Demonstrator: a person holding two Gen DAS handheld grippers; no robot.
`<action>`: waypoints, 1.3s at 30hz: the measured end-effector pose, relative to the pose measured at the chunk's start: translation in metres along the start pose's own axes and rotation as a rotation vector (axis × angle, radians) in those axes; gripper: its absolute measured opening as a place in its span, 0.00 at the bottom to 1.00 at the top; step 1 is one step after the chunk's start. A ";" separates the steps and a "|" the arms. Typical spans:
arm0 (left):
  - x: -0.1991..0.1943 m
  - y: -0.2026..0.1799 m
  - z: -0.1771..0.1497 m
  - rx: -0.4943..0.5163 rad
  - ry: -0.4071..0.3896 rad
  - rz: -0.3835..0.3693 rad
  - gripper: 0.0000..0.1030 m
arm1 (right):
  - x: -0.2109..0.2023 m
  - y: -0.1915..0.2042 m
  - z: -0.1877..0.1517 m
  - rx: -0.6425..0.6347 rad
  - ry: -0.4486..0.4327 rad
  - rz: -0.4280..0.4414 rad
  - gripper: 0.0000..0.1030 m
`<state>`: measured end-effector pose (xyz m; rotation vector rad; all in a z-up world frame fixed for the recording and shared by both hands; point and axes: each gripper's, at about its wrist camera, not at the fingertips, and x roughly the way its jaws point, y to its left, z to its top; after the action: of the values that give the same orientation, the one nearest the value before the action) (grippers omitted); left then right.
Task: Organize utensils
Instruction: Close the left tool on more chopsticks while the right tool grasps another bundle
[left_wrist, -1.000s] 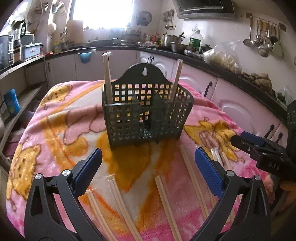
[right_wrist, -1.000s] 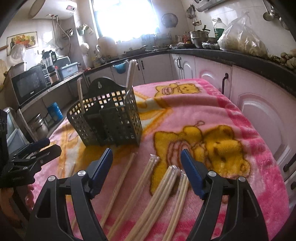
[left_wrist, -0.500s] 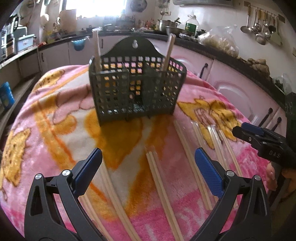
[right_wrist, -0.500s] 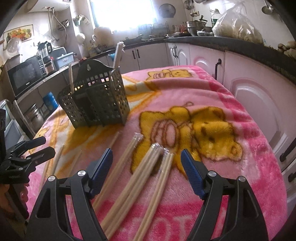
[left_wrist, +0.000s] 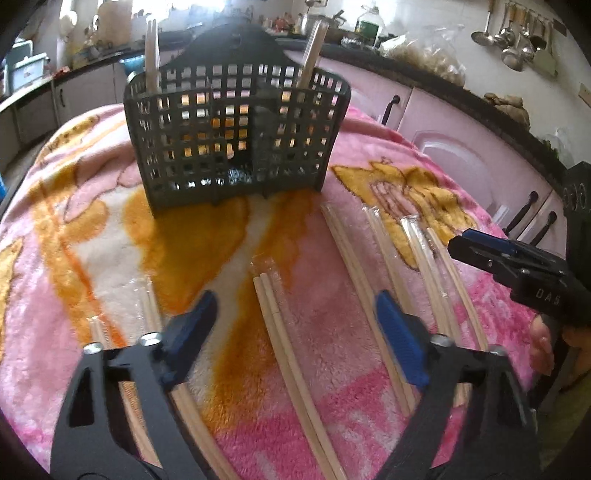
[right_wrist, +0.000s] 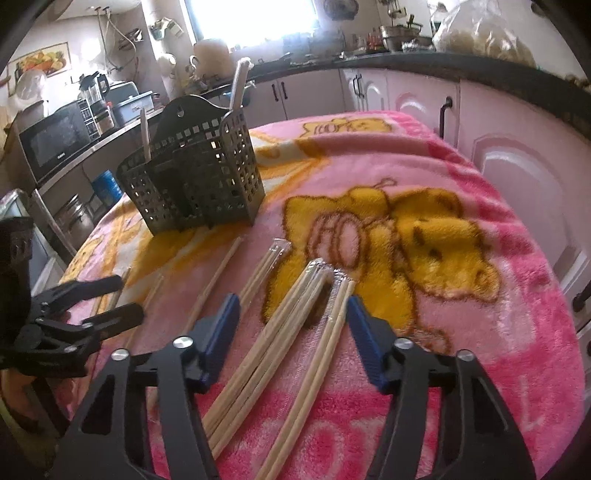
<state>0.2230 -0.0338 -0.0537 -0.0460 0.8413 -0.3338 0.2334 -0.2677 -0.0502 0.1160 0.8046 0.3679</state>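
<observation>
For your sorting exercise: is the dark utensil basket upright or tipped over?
Upright. The utensil basket stands on its base on the pink blanket, open top up, with chopsticks sticking out.

Sunlit kitchen window (right_wrist: 255, 18), pink cabinets (right_wrist: 517, 177)

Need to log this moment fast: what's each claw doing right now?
Left claw: open, closing around a chopstick pair, not gripping.
Right claw: open, closing around wrapped chopsticks, not gripping.
</observation>
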 end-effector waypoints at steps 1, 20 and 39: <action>0.004 0.001 0.000 -0.007 0.015 -0.004 0.58 | 0.003 0.000 0.001 0.006 0.010 0.006 0.41; 0.023 0.014 0.007 -0.045 0.094 0.007 0.32 | 0.038 -0.024 0.017 0.111 0.134 -0.024 0.16; 0.033 0.017 0.017 -0.043 0.112 -0.007 0.35 | 0.066 -0.022 0.053 0.039 0.153 -0.038 0.16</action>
<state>0.2604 -0.0296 -0.0688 -0.0706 0.9595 -0.3274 0.3196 -0.2619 -0.0641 0.1096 0.9640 0.3283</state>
